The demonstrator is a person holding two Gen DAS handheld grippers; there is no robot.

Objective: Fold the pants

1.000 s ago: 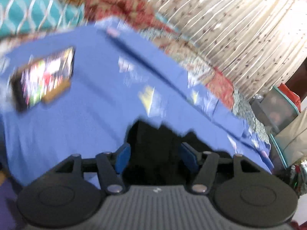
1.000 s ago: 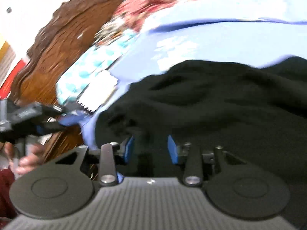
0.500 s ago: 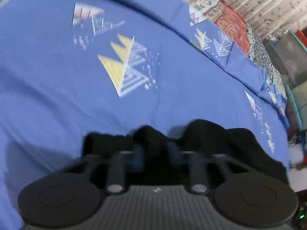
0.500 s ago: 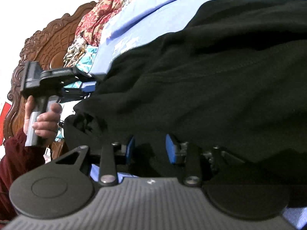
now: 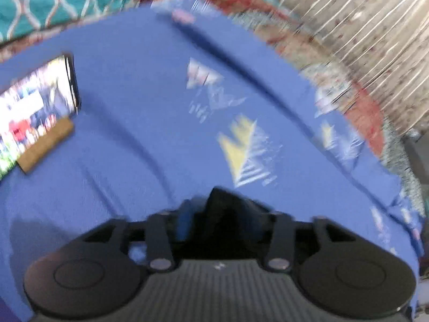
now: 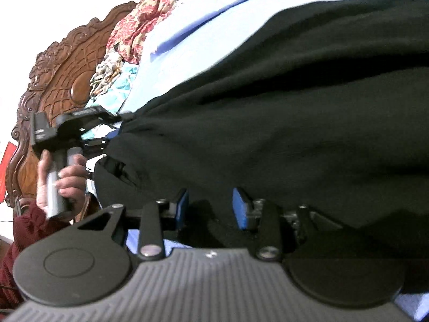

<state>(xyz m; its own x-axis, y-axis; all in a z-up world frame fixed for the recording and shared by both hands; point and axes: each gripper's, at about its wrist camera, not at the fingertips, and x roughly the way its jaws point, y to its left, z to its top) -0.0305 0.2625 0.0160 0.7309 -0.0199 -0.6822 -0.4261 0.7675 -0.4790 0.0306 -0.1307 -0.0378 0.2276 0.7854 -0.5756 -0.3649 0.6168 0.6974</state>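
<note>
The left gripper point(image 5: 222, 221), its jaws just opened wider, has a peak of soft black pants point(image 6: 281, 123) between its blue pads; whether they press is unclear. The right gripper point(image 6: 210, 206) pinches the pants' hem. The pants drape over a blue patterned bedsheet point(image 5: 139, 123) below a carved wooden headboard point(image 6: 59, 80).

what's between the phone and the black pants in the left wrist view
Only bare blue bedsheet: in the left wrist view nothing lies between the phone and the black pants bunched between the left gripper's blue pads.
</note>
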